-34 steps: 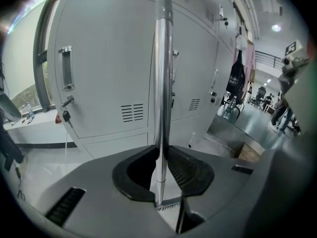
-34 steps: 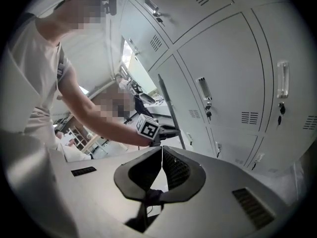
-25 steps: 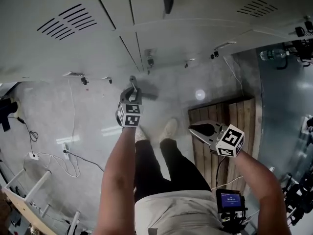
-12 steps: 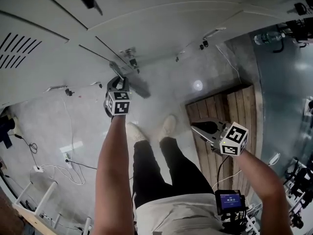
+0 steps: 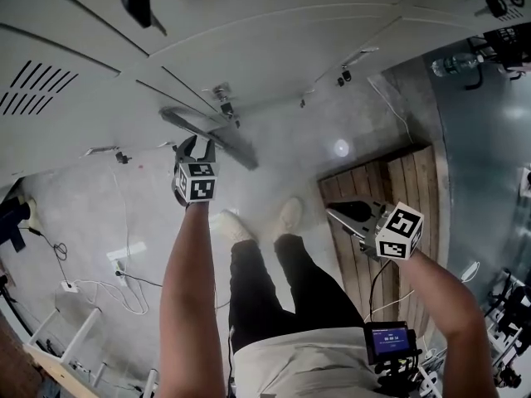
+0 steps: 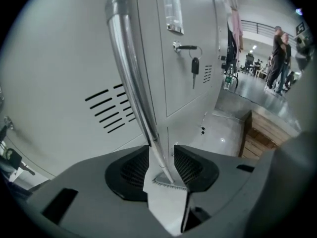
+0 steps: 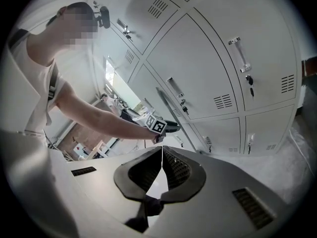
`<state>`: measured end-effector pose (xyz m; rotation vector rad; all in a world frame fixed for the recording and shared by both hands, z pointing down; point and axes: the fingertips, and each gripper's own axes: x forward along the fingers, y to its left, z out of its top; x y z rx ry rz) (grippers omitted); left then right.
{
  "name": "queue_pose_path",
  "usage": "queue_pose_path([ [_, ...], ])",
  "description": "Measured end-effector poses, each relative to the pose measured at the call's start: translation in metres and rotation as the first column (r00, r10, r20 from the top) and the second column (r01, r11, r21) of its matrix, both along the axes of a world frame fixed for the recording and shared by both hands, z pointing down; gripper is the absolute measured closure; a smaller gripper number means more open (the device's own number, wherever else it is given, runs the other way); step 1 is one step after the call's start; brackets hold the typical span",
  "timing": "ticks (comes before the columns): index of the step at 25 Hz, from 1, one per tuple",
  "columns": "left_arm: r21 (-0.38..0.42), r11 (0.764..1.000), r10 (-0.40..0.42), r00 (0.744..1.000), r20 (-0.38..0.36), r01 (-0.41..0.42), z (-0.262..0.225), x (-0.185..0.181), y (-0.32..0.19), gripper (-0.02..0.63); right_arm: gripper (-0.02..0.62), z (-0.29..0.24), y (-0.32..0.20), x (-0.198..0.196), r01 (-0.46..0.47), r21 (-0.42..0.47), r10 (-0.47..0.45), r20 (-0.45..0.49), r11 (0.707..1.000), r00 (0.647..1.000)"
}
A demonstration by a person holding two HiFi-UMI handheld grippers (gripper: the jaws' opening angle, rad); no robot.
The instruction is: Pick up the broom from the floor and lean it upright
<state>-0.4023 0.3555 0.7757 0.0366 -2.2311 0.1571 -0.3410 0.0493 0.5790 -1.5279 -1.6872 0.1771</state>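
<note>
Head view: my left tool [image 5: 197, 145] is up at the lockers [image 5: 274, 48], straddling the broom handle [image 5: 228, 142]. My right tool [image 5: 332, 213] is well apart, over the pallet [image 5: 415, 189].

Left gripper view: the jaws have just been opening and stand spread, with the handle between them, slanting up along a locker door.

Right gripper view: the jaws are pressed together with nothing between them. The handle leans against the lockers.

An industrial locker area: grey metal lockers [image 5: 249, 40], concrete floor [image 5: 83, 197], wooden pallet [image 5: 406, 189].
</note>
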Motion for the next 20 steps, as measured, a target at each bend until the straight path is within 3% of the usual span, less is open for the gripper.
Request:
queue_pose_path([
  [11,-0.027,0.997,-0.066,0.995,0.07,0.068,-0.022,-0.004,0.022,0.468,0.578,0.004,0.002,0.006,0.025,0.012,-0.025,-0.011,1.0,1.0],
  [13,-0.018,0.995,-0.1,0.992,0.079,0.102,-0.022,-0.001,0.027,0.515,0.578,0.005,0.0,0.007,0.03,0.017,-0.03,-0.014,0.999,0.999],
  [16,0.013,0.985,-0.17,0.982,0.086,0.17,-0.022,0.005,0.04,0.52,0.578,0.006,-0.002,0.005,0.028,0.025,-0.028,-0.013,0.999,1.0],
  [20,0.053,0.955,-0.297,0.952,0.075,0.293,-0.017,0.029,0.067,0.52,0.578,0.006,0.002,0.005,0.034,0.03,-0.034,-0.015,0.999,0.999],
])
